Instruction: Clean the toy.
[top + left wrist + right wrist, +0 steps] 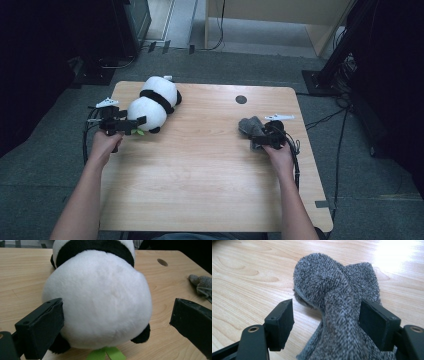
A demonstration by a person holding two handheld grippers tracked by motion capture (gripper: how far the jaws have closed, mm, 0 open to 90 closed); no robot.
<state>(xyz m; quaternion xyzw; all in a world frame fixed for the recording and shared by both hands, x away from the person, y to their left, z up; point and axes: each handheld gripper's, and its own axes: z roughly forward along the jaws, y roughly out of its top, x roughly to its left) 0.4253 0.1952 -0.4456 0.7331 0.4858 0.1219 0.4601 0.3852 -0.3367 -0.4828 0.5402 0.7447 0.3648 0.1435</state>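
Apparently mid-release: left gripper [131, 126] spread wide around plush panda [152, 104] at upper left of high view, right gripper [257, 141] parted around grey sock [249, 125] at right, neither pinched; withdrawal left.

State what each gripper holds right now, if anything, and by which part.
Nothing is held. The left gripper stands open around the panda plush, its right pad clear. The right gripper is open astride the grey cloth, its left pad clear.
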